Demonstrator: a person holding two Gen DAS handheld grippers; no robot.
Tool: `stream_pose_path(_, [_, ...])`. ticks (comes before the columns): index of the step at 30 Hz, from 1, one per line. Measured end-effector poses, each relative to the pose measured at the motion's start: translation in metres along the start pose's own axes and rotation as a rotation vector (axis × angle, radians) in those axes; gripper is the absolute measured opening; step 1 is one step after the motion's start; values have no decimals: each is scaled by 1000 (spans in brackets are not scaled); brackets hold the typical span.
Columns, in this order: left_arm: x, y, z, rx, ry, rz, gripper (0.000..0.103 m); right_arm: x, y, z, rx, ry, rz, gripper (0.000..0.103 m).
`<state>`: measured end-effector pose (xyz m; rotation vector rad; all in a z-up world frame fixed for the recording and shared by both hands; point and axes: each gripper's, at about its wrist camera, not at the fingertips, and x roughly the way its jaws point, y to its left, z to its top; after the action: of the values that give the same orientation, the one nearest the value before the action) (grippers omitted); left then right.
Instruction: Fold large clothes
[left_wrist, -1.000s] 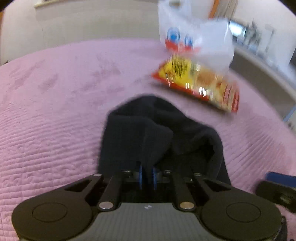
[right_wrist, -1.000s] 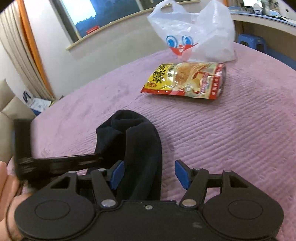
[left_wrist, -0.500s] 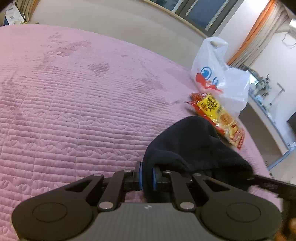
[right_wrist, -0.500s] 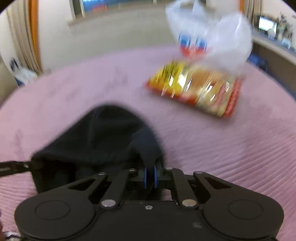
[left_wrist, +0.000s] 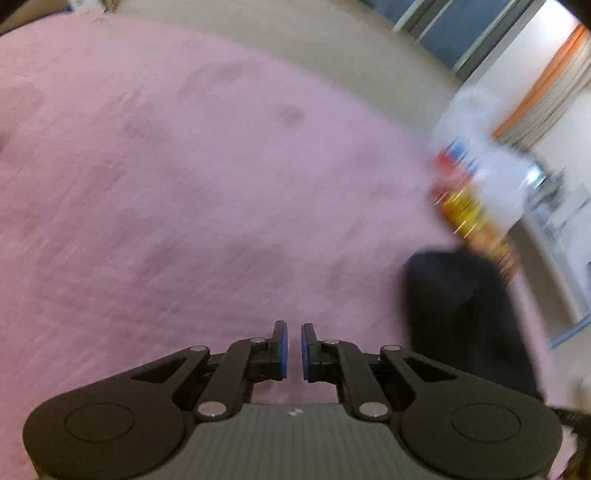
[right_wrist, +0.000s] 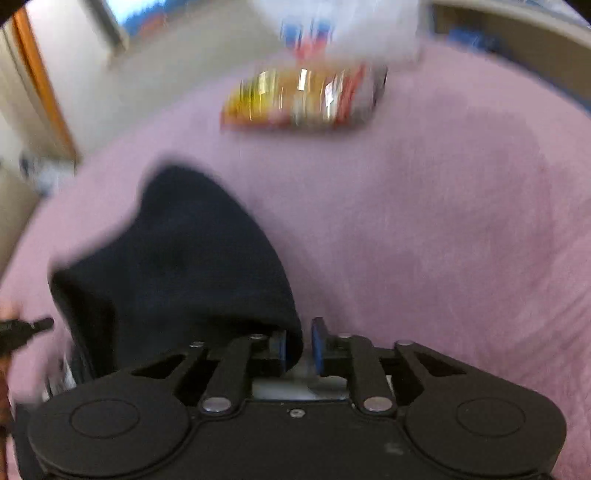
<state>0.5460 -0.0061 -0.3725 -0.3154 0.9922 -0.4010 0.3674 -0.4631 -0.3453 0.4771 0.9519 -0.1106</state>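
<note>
A: Start close in. What are the jaws doing?

B: The left gripper (left_wrist: 293, 349) has its jaws drawn nearly together with only a thin slit between the blue pads, and nothing is in them; under them is bare pink bedspread (left_wrist: 184, 206). The right gripper (right_wrist: 298, 345) has its jaws opening, with a corner of the dark garment (right_wrist: 177, 266) between them. The cloth lies against the left-hand pad, while the other pad stands clear of it, so I judge the grip is letting go.

A: And where is the garment?

B: On the bed, bunched into a rounded dark heap just ahead of the right gripper. In the left wrist view the same garment (left_wrist: 461, 314) lies off to the right, well apart from the left gripper's jaws.

A: Does it look folded?

B: Partly, as far as I can tell. It is compact and doubled over, not spread out, but the edges look lumpy and the frames are blurred, so I cannot say the layers line up. My judgement: at least one fold is made, and squaring up or a further fold may remain.

A: Anything farther off?

B: Beyond the garment, a yellow and red snack packet (right_wrist: 303, 99) lies on the bedspread, and behind it a white plastic bag (left_wrist: 491, 162) with a printed face, too smeared to read.
</note>
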Motion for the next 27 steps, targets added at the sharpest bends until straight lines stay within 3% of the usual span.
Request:
stream_pose_path(2, [-11,8,-8,1,7,-15,8,-7,3,-3,-49,22,3,38])
stream_pose_path(4, [-25,-2,-2,27,-29,-58,9,-32,11,1,-116,-21,-16,41])
stream_pose_path(6, [-35,-31,13,103,-83,-128,11,-57,17,8,-157,-87,-14,54])
stream_pose_path(9, [-33,-98,34,260,-139,-206,12,-72,42,28,-225,-204,-38,60])
stream_pose_path(10, [-26,-121,39,314,-143,-217,15,-68,52,32,-248,-225,-43,59])
stream_pose_path(11, [-16,-146,44,368,-144,-227,15,-61,64,36,-270,-235,-42,46])
stream_pose_path(12, [-3,-166,48,401,-137,-235,15,-50,72,41,-278,-234,-40,25])
stream_pose_path(14, [31,-198,53,444,-77,-247,17,-30,87,42,-286,-212,-30,15])
stream_pose_path(15, [49,-205,54,450,-31,-229,15,-20,93,39,-288,-206,-36,15])
stream_pose_path(18, [84,-189,50,415,85,-137,11,7,96,33,-270,-171,-82,15])
stream_pose_path(21, [81,-137,33,364,129,-70,8,16,79,26,-219,-144,-73,17])
stream_pose_path(22, [76,-117,29,326,129,-57,3,14,73,28,-197,-143,-52,17])
stream_pose_path(23, [69,-93,25,269,121,-69,3,16,67,27,-173,-138,-26,17])
stream_pose_path(25, [60,-57,23,123,115,-164,3,27,58,24,-118,-89,-4,17])
stream_pose_path(27, [62,-52,26,72,117,-175,3,47,51,24,-78,11,22,17])
